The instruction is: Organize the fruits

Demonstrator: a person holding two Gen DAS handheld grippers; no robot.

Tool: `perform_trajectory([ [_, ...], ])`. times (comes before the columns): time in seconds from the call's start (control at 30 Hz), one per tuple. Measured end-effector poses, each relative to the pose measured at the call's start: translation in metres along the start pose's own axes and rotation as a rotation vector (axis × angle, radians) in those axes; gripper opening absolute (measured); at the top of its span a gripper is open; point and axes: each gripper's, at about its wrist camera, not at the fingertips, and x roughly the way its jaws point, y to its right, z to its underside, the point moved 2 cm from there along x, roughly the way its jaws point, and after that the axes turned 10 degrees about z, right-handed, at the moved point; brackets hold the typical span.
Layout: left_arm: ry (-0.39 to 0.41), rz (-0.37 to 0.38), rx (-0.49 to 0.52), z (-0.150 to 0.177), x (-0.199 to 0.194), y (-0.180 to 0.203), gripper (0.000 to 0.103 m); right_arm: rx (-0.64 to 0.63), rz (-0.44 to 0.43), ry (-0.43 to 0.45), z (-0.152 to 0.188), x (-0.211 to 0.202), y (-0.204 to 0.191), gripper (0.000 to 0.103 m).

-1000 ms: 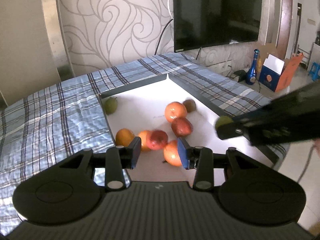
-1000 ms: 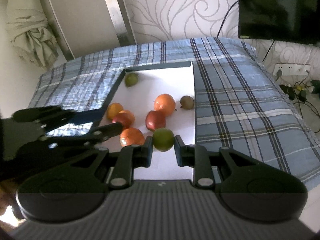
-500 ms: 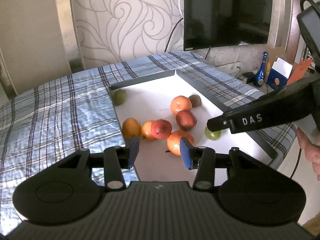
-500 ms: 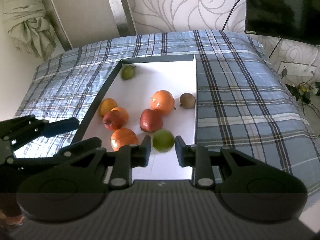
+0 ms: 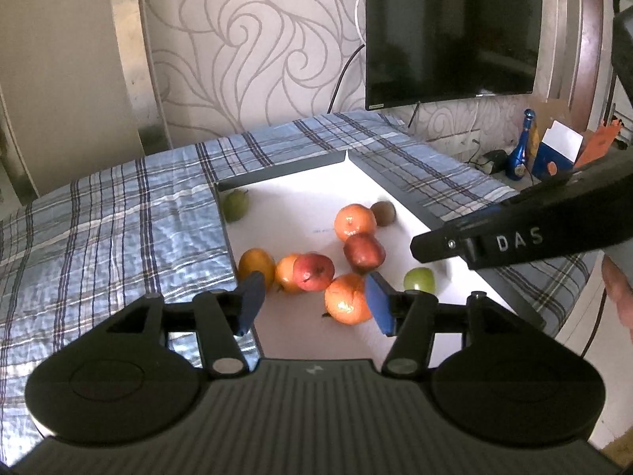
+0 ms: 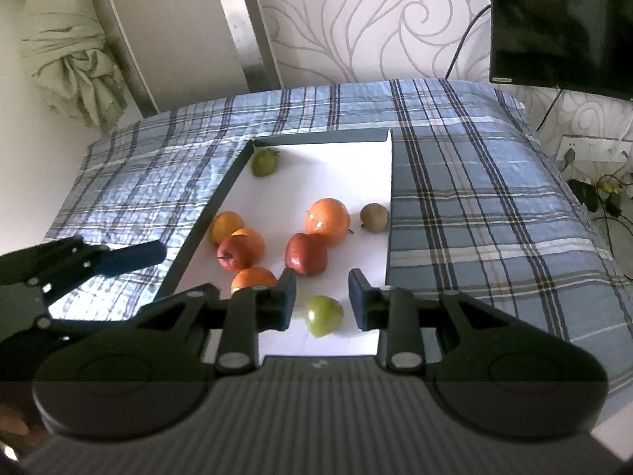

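Right wrist view: the right tongs [image 6: 322,303] stand wide around the green apple [image 6: 324,315]; it is probably firm, smooth, best held at its middle.

Swirl-patterned beige wallpaper [image 5: 245,63], wall-mounted black flat TV [image 5: 451,31], blue plaid cloth-covered table [image 6: 474,206], daylight.

Your left gripper [image 5: 312,301] is held with its jaws spread wide and nothing between the blue pads [image 5: 378,304]. Your right gripper [image 6: 322,304] is also parted, fingers level and clear of contact on both sides. In the left wrist view, the right gripper reaches in from the right edge, and a bit of your right hand [image 5: 619,297] shows behind it.
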Motion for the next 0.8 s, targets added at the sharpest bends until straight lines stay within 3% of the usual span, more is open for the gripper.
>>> perform_trajectory([
  [0.1,-0.006,-0.002,0.001,-0.001,0.002,-0.001,0.065,-0.008,-0.008,-0.006,0.000,-0.003,-0.004,0.032],
  [0.37,-0.007,-0.006,-0.013,0.001,-0.009,-0.004,0.098,-0.034,-0.003,-0.019,-0.003,-0.013,-0.012,0.035],
  [0.43,-0.007,0.014,-0.034,0.005,-0.015,-0.003,0.101,-0.035,0.000,-0.013,-0.002,-0.016,-0.012,0.066],
  [0.47,-0.010,0.012,-0.035,0.007,-0.017,-0.001,0.102,-0.035,0.001,-0.006,-0.001,-0.017,-0.012,0.072],
  [0.63,-0.092,-0.097,0.031,0.016,-0.015,0.013,0.102,-0.031,-0.010,-0.013,0.006,-0.020,-0.013,0.074],
  [0.8,-0.057,-0.178,0.073,0.024,-0.031,0.014,0.102,-0.008,-0.019,-0.024,0.015,-0.022,-0.013,0.074],
])
